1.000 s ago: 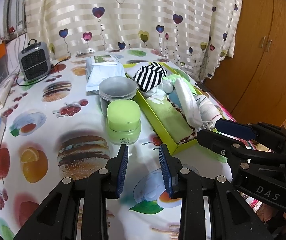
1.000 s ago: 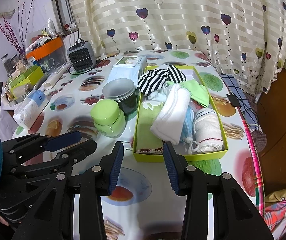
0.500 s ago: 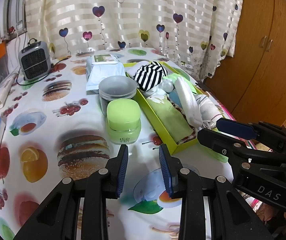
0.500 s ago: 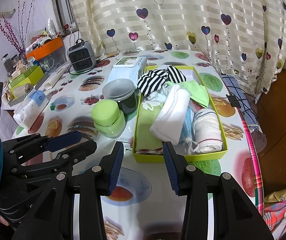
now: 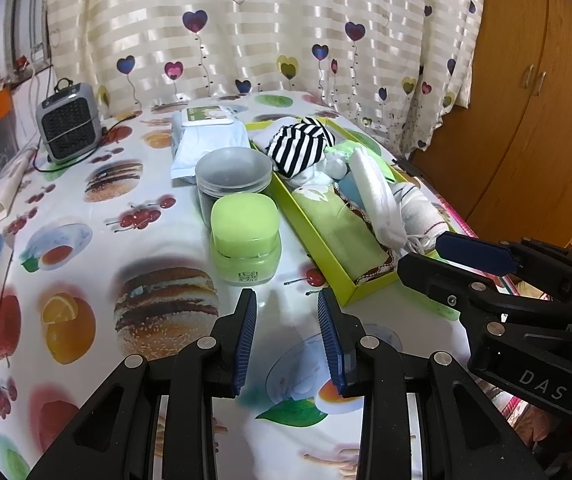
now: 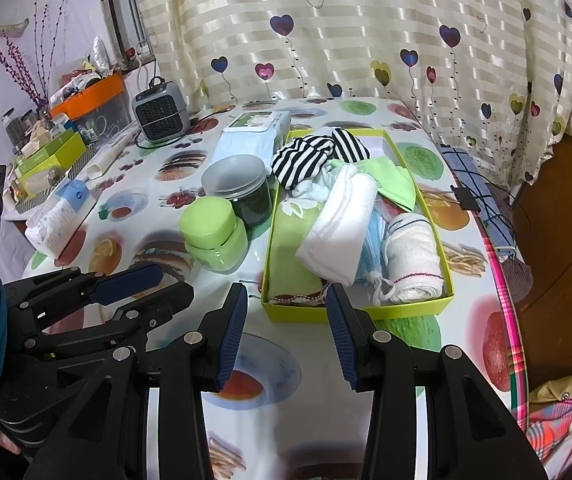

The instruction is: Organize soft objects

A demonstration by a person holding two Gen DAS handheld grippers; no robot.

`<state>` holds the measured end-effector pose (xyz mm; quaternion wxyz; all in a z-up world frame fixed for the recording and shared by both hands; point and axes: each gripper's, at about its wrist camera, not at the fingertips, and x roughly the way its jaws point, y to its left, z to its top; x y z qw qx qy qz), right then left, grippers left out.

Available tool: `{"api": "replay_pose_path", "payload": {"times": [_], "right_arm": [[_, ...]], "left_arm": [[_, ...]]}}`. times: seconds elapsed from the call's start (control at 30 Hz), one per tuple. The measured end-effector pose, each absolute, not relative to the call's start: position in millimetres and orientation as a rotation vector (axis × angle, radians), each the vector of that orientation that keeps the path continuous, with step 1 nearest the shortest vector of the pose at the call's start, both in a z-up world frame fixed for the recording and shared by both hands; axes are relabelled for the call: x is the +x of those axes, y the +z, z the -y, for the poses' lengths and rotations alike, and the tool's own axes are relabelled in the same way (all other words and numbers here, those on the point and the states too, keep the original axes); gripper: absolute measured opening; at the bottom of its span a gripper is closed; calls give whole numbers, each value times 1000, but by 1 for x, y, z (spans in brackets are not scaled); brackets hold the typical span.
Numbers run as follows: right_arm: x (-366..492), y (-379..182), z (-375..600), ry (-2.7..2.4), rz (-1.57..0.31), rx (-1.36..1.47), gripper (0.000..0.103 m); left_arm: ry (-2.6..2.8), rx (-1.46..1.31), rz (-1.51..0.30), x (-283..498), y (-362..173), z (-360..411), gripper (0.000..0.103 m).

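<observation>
**Soft things boxed, both grippers idle**

The soft items already lie in the lime box (image 6: 356,310), at about one o'clock from the right gripper (image 6: 286,322): a striped cloth (image 6: 318,156) at the far end, a folded white towel (image 6: 342,224) across the middle, a rolled towel (image 6: 412,260) at the near right, and a green cloth (image 6: 292,256) along the left wall. They overlap loosely, so tidying may remain. No soft item shows loose on the tablecloth (image 5: 86,280). The left gripper (image 5: 288,326) and the right one hang partly open over the cloth, holding nothing. Compared with a second ago, nothing has shifted; both grippers keep place and gap.
</observation>
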<state>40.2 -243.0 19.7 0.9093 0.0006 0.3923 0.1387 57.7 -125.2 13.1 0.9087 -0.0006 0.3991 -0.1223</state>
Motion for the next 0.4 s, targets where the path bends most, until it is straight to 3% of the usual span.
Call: {"api": "replay_pose_path", "payload": {"times": [0.4], "right_arm": [[41,20,246,286,-809,3,42]], "left_arm": [[-261,11,-813,55,14,128,30]]}}
